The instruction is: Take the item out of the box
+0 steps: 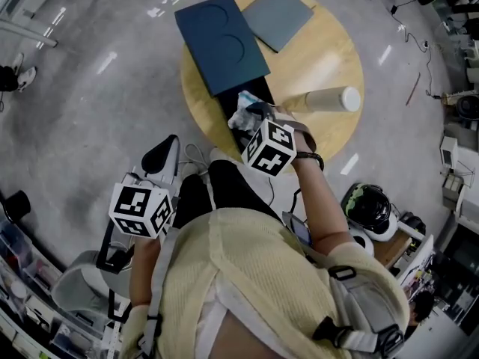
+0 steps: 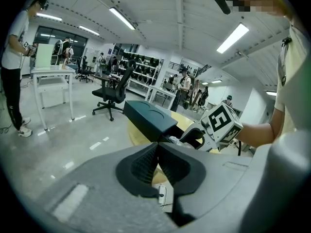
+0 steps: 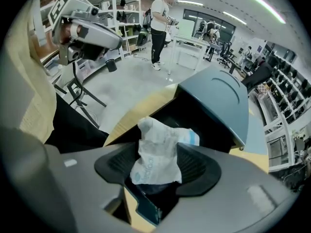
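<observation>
The packet sits between the right gripper's fingers, in the open end of the box on the table. The lid lies beyond the fingers, the cylinder to their right.

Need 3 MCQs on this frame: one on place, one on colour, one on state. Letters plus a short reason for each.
1. Where is the crumpled white packet?
A) between the right gripper's jaws
B) on the floor
C) on a shelf

2. What colour is the box?
A) red
B) dark blue
C) yellow

3. How do the left gripper's jaws stand?
A) wide apart
B) closed on a cable
C) together, with nothing between them

Key:
1 A: the right gripper view shows the packet between the parted jaws, over the open box.
2 B: the head view shows it dark blue on the round wooden table.
3 C: the left gripper view shows the pads meeting.
</observation>
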